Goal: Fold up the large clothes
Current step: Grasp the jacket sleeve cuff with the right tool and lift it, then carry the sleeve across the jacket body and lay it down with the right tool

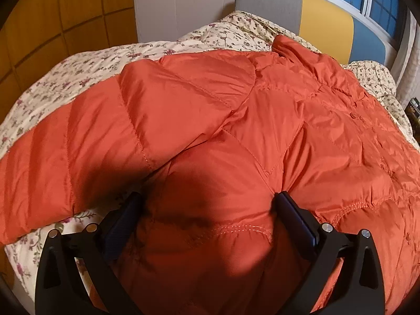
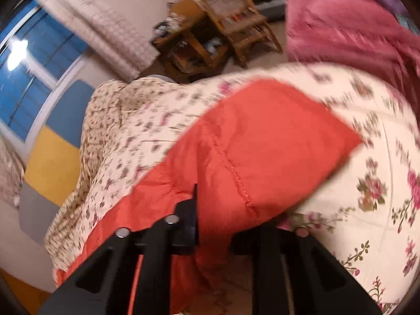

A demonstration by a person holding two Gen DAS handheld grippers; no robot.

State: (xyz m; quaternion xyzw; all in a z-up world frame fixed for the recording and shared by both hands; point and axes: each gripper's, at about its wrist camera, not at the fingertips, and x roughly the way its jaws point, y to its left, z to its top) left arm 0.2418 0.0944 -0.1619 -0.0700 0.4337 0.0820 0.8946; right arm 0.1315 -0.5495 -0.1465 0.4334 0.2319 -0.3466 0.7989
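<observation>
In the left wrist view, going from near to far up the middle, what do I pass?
Left hand-held gripper, its fingers spread around a bulge of the orange puffer jacket → the jacket's collar → floral bedspread → grey headboard panel.

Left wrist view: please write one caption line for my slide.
Open left gripper pressing into the lower part of an orange puffer jacket spread on a floral bedspread.

Puffy jacket crowds both claws

Orange jacket (image 1: 262, 120) fills the left claw's (image 1: 207, 202) gap; bare floral bedspread (image 1: 65, 78) lies open far-left beyond it.
</observation>
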